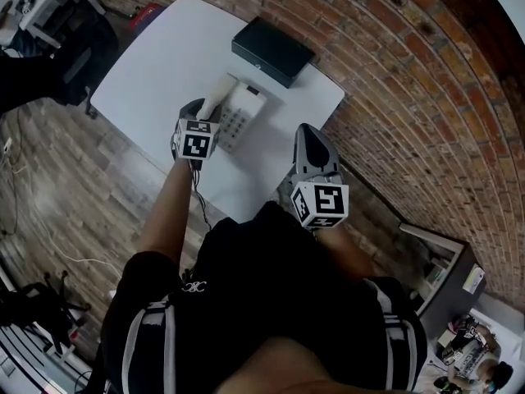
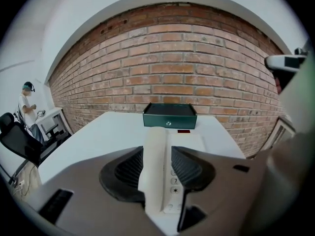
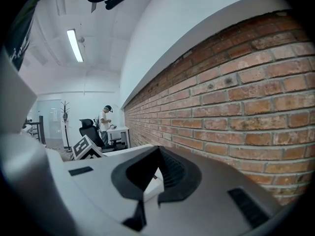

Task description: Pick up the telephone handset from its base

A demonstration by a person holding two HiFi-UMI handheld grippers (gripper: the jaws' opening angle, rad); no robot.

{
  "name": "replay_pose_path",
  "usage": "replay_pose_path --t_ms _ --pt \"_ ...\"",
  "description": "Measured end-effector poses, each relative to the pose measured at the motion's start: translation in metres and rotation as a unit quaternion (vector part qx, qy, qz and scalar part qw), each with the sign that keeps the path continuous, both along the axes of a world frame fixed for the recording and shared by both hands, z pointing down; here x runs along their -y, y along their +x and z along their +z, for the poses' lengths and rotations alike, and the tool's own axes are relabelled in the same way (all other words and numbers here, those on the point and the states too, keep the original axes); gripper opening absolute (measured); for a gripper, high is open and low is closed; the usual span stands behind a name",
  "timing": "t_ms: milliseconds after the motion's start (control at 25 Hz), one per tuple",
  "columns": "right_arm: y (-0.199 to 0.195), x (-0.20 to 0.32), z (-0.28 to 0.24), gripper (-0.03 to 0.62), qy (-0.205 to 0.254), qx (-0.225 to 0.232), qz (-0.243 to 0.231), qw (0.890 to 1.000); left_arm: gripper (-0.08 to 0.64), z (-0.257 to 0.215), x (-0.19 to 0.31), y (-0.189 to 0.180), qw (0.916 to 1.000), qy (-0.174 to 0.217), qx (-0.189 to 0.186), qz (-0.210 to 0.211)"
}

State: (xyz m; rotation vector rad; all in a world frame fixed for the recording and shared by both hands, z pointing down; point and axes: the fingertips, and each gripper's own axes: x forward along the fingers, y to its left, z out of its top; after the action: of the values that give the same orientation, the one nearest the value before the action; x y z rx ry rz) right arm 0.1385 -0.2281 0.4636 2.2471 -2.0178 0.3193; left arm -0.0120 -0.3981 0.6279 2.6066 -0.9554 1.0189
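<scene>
A white telephone base (image 1: 244,109) (image 2: 189,142) stands in the middle of a white table (image 1: 156,64), with its white handset (image 1: 215,95) (image 2: 153,166) lying in the cradle on the base's left side. My left gripper (image 1: 207,109) (image 2: 156,150) is down over the near end of the handset. Its dark ribbed pads (image 2: 128,168) flank the handset, and keys show in the gap beside the right pad, so it is open. My right gripper (image 1: 307,130) (image 3: 156,150) hovers near the table's right edge, away from the phone, with its tips together and nothing in them.
A flat black box (image 1: 273,50) (image 2: 170,115) lies at the table's far edge against the brick wall (image 1: 394,64). The table's right edge runs close to that wall. A person (image 2: 27,107) stands at a desk far off to the left, beside an office chair (image 2: 17,141).
</scene>
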Motion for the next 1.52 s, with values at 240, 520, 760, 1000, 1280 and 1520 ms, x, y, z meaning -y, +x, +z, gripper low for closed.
replay_pose_path --t_ms 240,520,760,1000,1280,1520 --pt "0.009 -0.009 0.003 -0.003 -0.001 0.003 0.019 1.000 0.214 0.021 0.019 0.003 0.9992 -0.032 0.024 0.008" --pt "0.014 -0.017 0.012 -0.003 -0.018 0.001 0.039 0.999 0.265 0.036 0.031 0.006 0.9970 -0.063 0.030 0.033" --pt "0.019 -0.021 0.009 -0.002 -0.017 0.003 0.052 0.998 0.264 0.044 0.025 0.015 0.9942 -0.064 0.064 0.059" --pt "0.022 -0.024 0.008 -0.003 -0.017 0.001 0.059 0.998 0.206 0.048 0.027 0.018 0.9925 -0.073 0.084 0.051" --pt "0.024 -0.028 0.008 -0.003 -0.017 0.004 0.065 0.998 0.199 0.046 0.024 0.014 0.9923 -0.080 0.084 0.044" --pt "0.026 -0.030 0.006 -0.003 -0.012 0.006 0.062 0.998 0.195 0.032 0.021 0.015 0.9967 -0.054 0.055 0.026"
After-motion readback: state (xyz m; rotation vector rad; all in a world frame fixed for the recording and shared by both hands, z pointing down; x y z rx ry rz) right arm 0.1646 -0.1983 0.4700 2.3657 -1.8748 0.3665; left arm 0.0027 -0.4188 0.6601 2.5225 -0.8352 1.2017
